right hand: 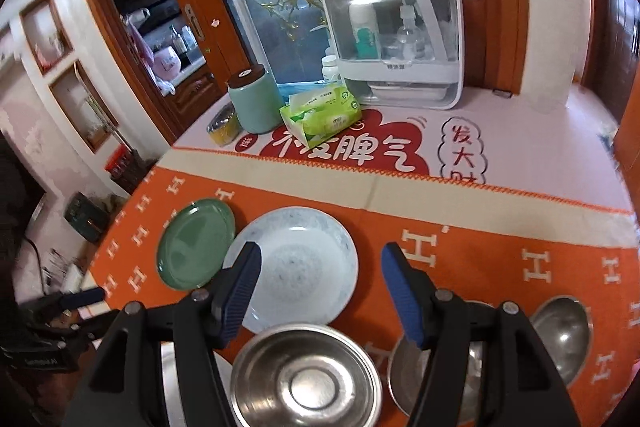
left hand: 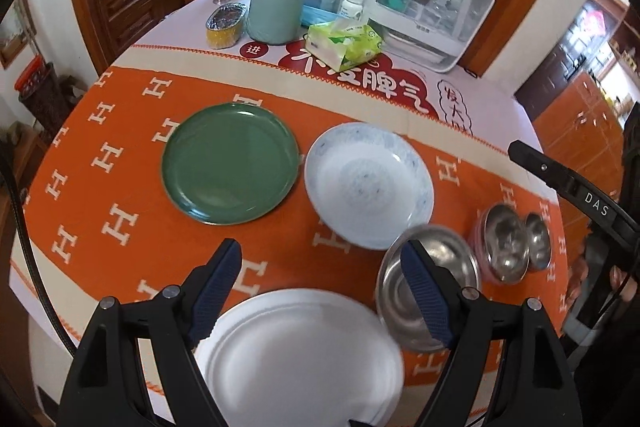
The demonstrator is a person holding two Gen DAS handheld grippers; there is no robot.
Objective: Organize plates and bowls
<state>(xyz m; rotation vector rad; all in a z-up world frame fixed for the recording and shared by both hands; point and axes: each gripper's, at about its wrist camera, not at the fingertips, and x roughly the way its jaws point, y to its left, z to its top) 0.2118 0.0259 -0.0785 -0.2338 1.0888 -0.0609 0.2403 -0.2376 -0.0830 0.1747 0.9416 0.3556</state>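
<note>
While both claws hover spread and empty, the left gripper [left hand: 320,291] hangs above a plain white round plate [left hand: 300,359] at the table's [left hand: 100,227] near edge, the right gripper [right hand: 320,291] above a shiny steel bowl [right hand: 306,383], probably choosing pieces to stack.

Three plates — green [left hand: 230,163], patterned white [left hand: 368,185], plain white [left hand: 298,359] — and three steel bowls [left hand: 428,283] [left hand: 505,243] [left hand: 538,241]
</note>
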